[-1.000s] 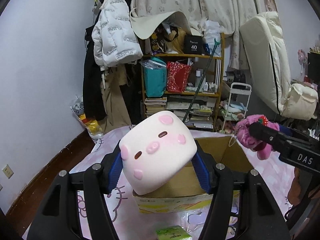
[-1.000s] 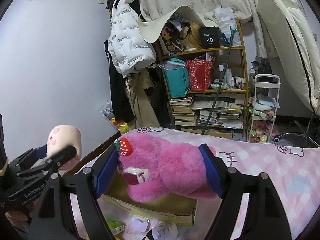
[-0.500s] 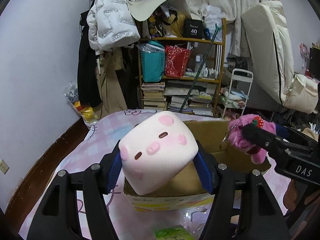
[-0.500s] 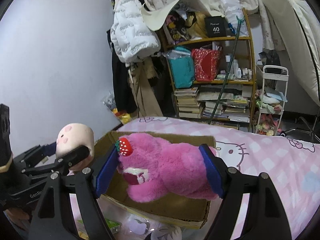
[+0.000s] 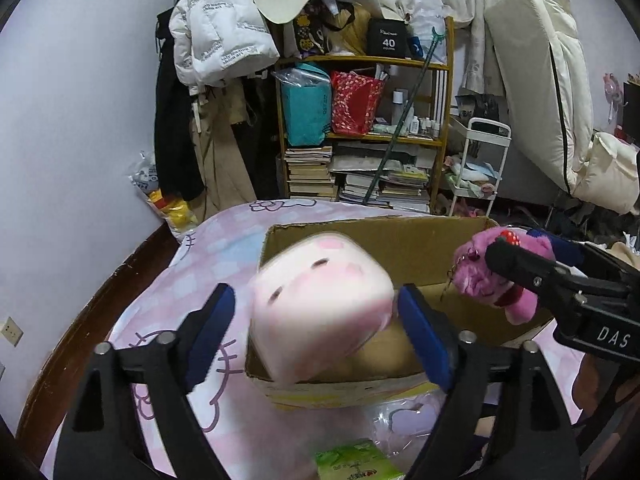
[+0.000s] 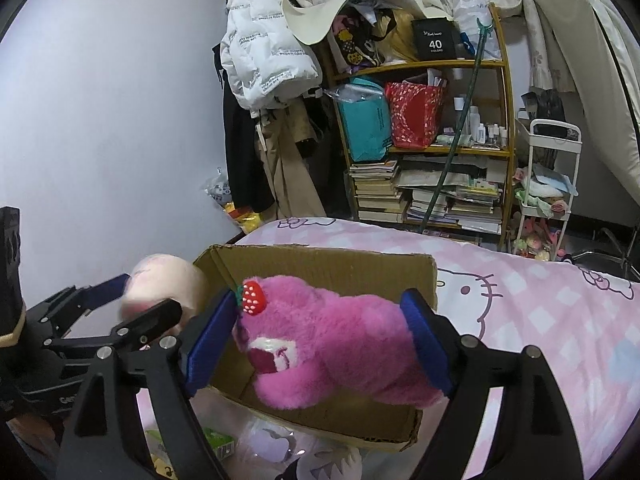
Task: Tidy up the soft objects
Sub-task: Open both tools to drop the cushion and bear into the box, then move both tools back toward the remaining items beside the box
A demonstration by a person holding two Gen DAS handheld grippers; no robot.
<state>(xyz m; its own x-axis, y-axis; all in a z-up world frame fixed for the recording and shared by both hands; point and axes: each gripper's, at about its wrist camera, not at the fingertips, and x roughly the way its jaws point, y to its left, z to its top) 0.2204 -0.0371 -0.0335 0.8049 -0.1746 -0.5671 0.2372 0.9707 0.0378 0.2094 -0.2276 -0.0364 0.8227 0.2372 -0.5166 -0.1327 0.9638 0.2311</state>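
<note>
Left wrist view: left gripper (image 5: 314,316), jaws opening, frees the pig cushion (image 5: 320,304) over the cardboard box (image 5: 400,240); right gripper (image 6: 320,340), jaws opening, flanks the pink bear (image 6: 332,336). Release squarely above the box.

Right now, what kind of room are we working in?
Most likely a lived-in bedroom, used partly for storage. The cardboard box sits on a bed with a pink cartoon-cat sheet, a cluttered wooden shelf holds stacked books and bags, and a white puffer jacket hangs with other clothes by the wall.
</note>
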